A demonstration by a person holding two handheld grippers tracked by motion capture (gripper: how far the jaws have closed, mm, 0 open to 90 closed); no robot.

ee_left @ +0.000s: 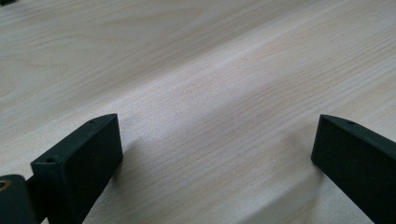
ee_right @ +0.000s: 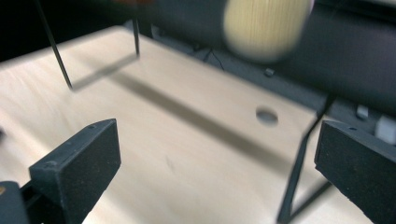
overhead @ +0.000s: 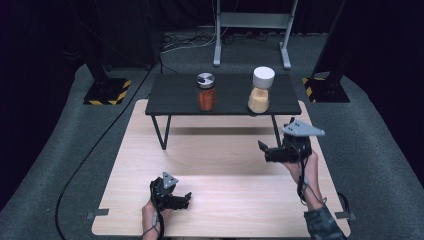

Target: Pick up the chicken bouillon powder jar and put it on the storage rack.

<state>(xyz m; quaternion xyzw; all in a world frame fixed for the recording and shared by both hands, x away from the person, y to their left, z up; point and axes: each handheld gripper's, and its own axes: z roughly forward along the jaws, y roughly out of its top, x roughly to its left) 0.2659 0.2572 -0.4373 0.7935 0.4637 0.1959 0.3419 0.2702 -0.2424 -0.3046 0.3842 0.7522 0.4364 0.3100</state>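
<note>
Dark shelf [overhead: 175, 97] carries a white-capped jar [overhead: 261, 91] of yellow powder; right tool [overhead: 265, 149] and left tool [overhead: 186, 199] gape wide.

Matt pale wood table [ee_left: 224, 79]

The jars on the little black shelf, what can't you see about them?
- Yellow jar, right gripper view: blurred, its top cut off by the upper edge.
- Red jar, high view: too small to tell what fills it.
- Both jars' far sides, high view: hidden by the jars themselves.
</note>
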